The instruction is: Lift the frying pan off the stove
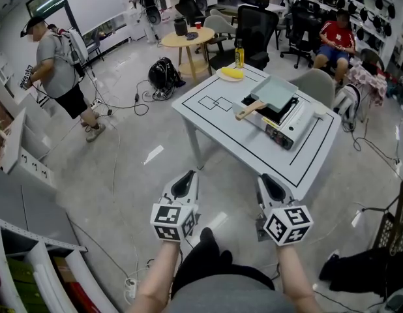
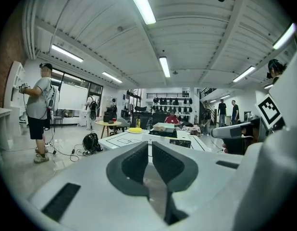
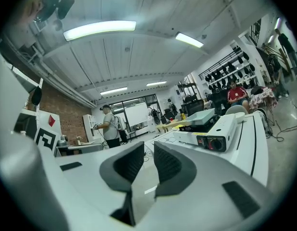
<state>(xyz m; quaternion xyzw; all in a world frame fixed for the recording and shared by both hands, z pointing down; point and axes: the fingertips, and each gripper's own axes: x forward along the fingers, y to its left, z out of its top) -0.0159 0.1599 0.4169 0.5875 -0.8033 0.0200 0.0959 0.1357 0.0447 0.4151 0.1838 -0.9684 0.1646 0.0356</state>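
A square grey-green frying pan with a wooden handle sits on a white portable stove on the white table. The handle points toward the table's left side. Both grippers hang low in front of me, short of the table's near corner and well away from the pan. My left gripper is shut with nothing in it. A narrow gap shows between the pads of my right gripper, and it holds nothing. In the right gripper view the pan and stove lie ahead to the right.
A yellow item on a plate and a bottle stand at the table's far corner. A grey chair is behind the table. A person stands at left, a backpack and cables lie on the floor, and a round wooden table stands beyond.
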